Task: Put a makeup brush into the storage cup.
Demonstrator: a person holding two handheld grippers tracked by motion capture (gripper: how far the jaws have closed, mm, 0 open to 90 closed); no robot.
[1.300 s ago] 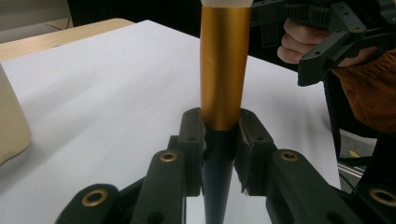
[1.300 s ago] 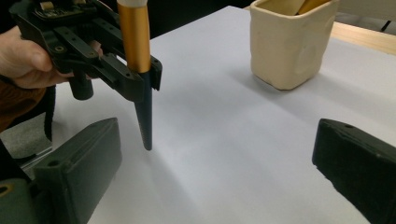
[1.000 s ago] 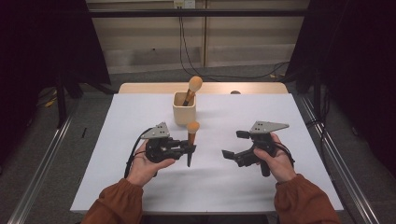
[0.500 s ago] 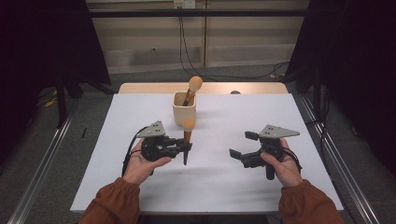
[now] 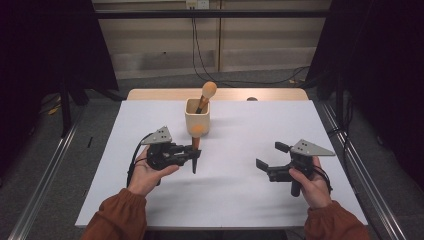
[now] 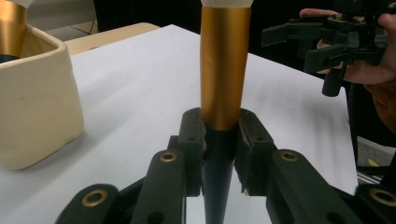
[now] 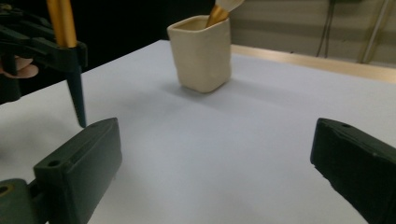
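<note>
Brush point(image 5: 195, 145) upright — handle down, left gripper point(image 5: 194, 156) clamped.

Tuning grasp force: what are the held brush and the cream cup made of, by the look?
Makeup brush with gold ferrule and dark tapered handle: the ferrule looks like brushed metal with a satin sheen; the handle looks like smooth lacquered wood or plastic, can't tell which. Cream squarish cup: probably matte ceramic or stoneware, with thick rounded walls and no glare. The left gripper clamps the brush where ferrule meets handle.

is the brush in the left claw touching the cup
Apart. The right gripper view shows the brush held upright, bare table between it and the cup.
</note>
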